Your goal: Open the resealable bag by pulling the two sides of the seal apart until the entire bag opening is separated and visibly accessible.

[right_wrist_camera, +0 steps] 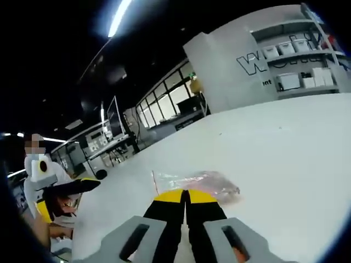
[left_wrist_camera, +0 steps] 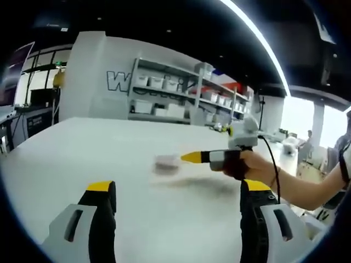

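Across the bottom of the left gripper view, the left gripper (left_wrist_camera: 178,189) rises as two grey jaws with black, yellow-tipped ends, spread wide apart and holding nothing. Between and beyond them lies the broad white tabletop (left_wrist_camera: 82,159). At centre frame a small clear resealable plastic bag (left_wrist_camera: 166,163) sits on the tabletop, blurred, seal not readable. Reaching in from the right edge, the right gripper (left_wrist_camera: 189,158), held in a person's hand (left_wrist_camera: 258,167), points its yellow tip at the bag; contact cannot be judged through the blur.

Low centre of the right gripper view, the right gripper (right_wrist_camera: 185,196) has its jaws pressed together, only a thin dark line between the yellow tips. The bag (right_wrist_camera: 200,182) lies crumpled just above the tips; its near edge meets them, but whether film is pinched is hidden. At lower left, the left gripper (right_wrist_camera: 82,186) shows partly, cut by the frame edge. Grey shelving with white bins (left_wrist_camera: 181,93) stands upper centre in the left gripper view.
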Motion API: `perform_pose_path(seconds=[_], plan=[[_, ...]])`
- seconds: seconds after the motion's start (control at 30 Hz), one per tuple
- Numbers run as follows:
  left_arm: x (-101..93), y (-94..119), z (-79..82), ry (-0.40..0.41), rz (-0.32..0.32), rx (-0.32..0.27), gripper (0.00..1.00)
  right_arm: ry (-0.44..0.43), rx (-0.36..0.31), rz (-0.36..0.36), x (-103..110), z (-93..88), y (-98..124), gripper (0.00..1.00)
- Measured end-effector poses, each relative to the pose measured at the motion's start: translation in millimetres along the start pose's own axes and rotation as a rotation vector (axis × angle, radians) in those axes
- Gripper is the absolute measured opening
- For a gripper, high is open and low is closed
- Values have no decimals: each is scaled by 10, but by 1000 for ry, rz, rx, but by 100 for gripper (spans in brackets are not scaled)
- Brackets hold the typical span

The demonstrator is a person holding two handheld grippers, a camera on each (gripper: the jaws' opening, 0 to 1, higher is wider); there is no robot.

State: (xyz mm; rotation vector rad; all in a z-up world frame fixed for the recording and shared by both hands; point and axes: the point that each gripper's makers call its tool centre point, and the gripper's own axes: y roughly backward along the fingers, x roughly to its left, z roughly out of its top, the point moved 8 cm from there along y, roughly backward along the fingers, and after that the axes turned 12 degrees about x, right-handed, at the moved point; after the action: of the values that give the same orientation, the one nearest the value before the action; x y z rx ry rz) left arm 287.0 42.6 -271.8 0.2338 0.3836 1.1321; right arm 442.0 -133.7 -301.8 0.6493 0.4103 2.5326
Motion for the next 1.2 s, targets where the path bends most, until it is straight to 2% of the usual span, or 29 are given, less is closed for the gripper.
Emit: perform_pose_path(seconds=[0.27, 1.2], plan=[[-53, -39, 23, -9, -8, 7, 94, -6, -5, 17, 54, -17, 27, 0], [-17, -11, -15, 14, 5, 6, 91, -40, -20, 47, 143, -63, 98, 0]])
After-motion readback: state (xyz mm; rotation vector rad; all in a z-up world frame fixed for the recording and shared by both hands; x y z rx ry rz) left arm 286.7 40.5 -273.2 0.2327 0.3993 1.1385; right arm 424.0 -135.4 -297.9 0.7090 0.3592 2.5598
